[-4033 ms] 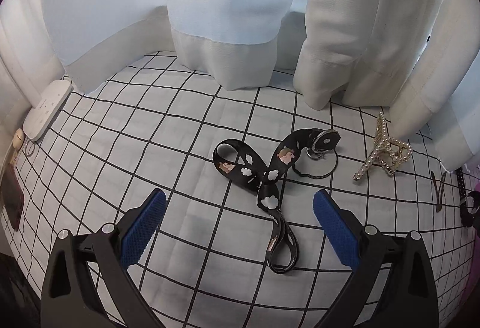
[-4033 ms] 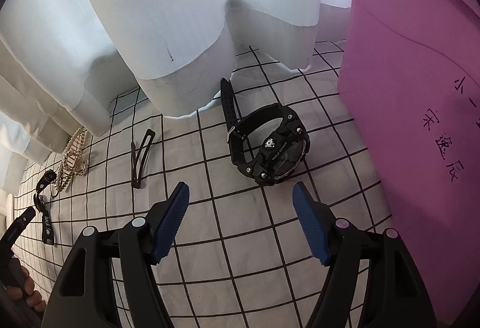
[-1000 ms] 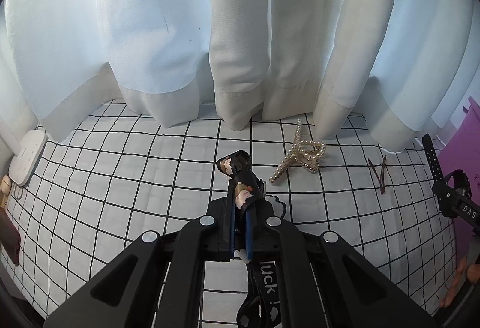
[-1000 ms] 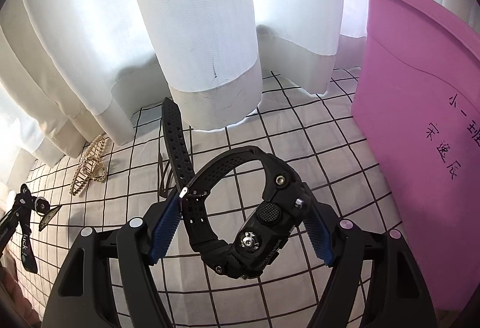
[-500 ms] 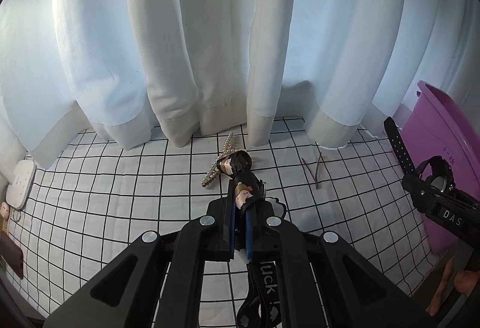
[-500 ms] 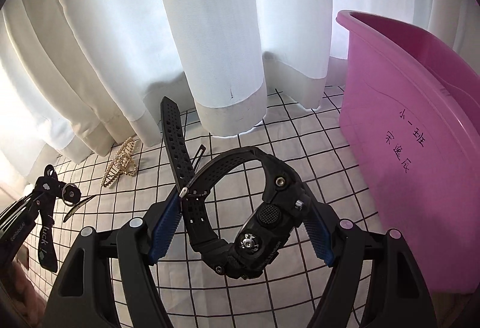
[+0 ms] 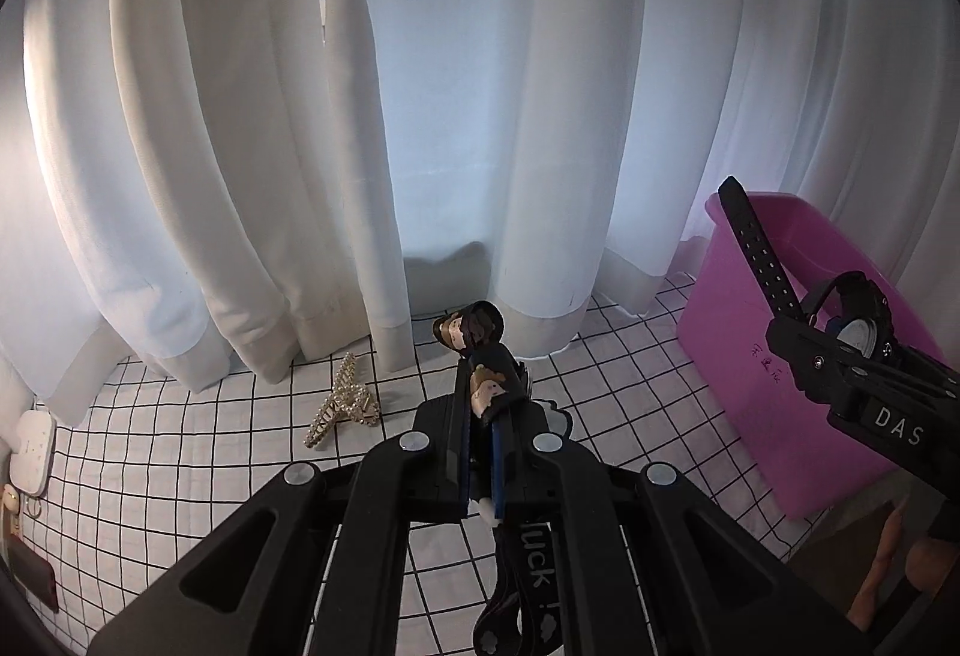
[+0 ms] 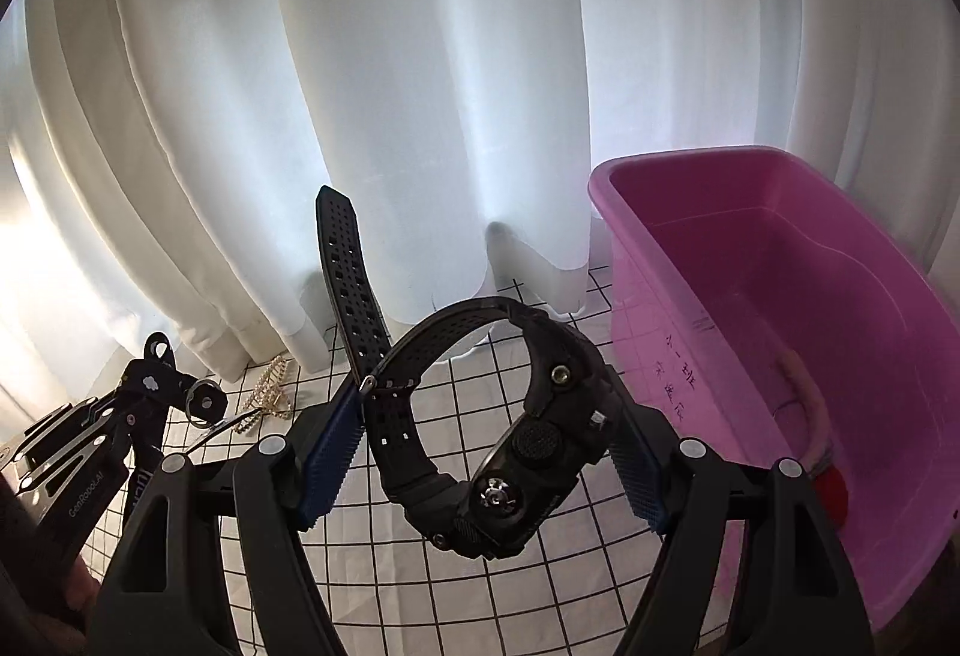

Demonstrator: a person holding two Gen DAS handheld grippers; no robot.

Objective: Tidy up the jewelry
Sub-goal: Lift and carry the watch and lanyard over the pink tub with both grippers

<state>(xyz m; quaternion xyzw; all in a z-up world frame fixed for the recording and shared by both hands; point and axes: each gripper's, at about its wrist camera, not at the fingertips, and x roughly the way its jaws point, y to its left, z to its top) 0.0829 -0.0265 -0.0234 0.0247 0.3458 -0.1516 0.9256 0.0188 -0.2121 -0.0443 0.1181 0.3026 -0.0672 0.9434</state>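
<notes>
White curtains (image 7: 480, 116) hang in folds behind a surface covered in a white cloth with a black grid (image 7: 180, 464); whether it is a worktop or a bed cannot be told. A pink tub (image 8: 750, 356) with handwritten characters on its side stands on it at the right.

Four seconds ago both grippers were empty, their blue pads spread, with the black lanyard and the black watch lying flat on the cloth. A second ago each thing was already held and lifted; since then both views have risen further, so that more curtain and less cloth fills them, and the tub's open inside has come into the right wrist view.

The left gripper (image 7: 480, 452) has its fingers pressed together on the black lanyard (image 7: 486, 380), pinching it partway along. The printed strap's long axis runs along the fingers: its folded end with cartoon figures sticks up and forward past the tips, and the rest hangs down below them. In the right wrist view a metal ring (image 8: 204, 401) dangles from it.

The right gripper (image 8: 480, 452) has its fingers set wide, clamping the black watch (image 8: 498, 452) between the blue pads, held clear of the cloth and left of the tub. The watch case sits low between the pads, one strap arches over as a loop, and the free perforated strap points up and to the left.

A pearl hair claw (image 7: 342, 407) lies on the cloth near the curtain hem, its long axis running away toward the curtain.
</notes>
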